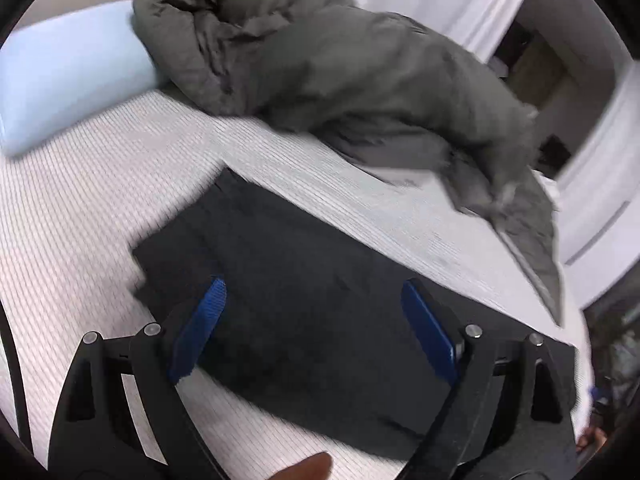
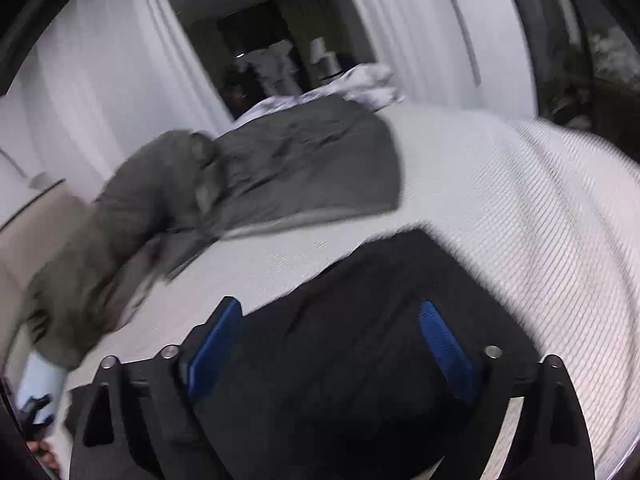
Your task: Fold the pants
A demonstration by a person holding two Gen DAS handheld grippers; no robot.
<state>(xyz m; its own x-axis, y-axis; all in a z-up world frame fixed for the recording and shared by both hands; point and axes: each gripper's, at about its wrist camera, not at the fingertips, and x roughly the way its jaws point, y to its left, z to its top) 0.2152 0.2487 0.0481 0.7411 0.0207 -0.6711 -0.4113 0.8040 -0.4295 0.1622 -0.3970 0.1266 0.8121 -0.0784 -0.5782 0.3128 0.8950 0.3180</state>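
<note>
Pants (image 1: 304, 292), left wrist view: a dark, flat rectangle on the white ribbed bed cover (image 1: 100, 200), directly beneath and ahead of the left gripper (image 1: 314, 300). Its 2 blue pads (image 1: 200, 328) stand spread wide, nothing pinched. The long axis runs from upper left to lower right, across the line of the tongs. A grey duvet (image 1: 340, 68) lies beyond, apart from the pants.

Right wrist view: the pants (image 2: 340, 340) fill the gap below the right gripper (image 2: 330, 320), jaws likewise spread and empty. Judged from both views, each hand hangs over 1 end of the cloth, neither clearly nearer.
</note>
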